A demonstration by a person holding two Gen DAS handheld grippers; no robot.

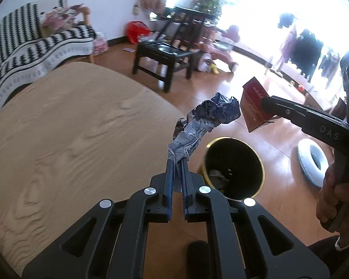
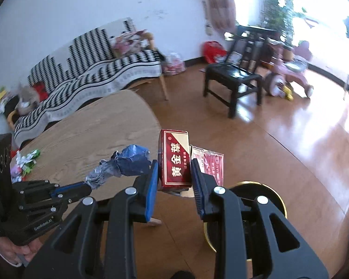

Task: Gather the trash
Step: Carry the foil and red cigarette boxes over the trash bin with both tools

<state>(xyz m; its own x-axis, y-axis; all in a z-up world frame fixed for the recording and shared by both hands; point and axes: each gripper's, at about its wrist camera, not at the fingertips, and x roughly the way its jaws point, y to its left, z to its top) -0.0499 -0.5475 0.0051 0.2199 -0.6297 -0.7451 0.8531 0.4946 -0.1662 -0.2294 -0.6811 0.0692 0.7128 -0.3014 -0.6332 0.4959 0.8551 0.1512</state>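
Observation:
My left gripper point(image 1: 177, 162) is shut on a crumpled blue-grey wrapper point(image 1: 207, 118) and holds it over the table edge, beside the black bin with a gold rim point(image 1: 235, 167) on the floor. My right gripper point(image 2: 174, 165) is shut on a red cigarette box point(image 2: 175, 158) with gold characters, held above the floor near the bin point(image 2: 276, 200). The box point(image 1: 255, 103) also shows in the left wrist view, to the right of the wrapper. The wrapper point(image 2: 125, 162) and the left gripper point(image 2: 86, 187) show in the right wrist view, left of the box.
A round wooden table point(image 1: 65, 134) lies on the left, with small scraps point(image 2: 25, 162) at its far side. A red packet point(image 2: 211, 165) lies behind the box. A black stool point(image 1: 165, 55), a striped sofa point(image 2: 97, 69) and a white ring point(image 1: 313, 160) on the floor stand around.

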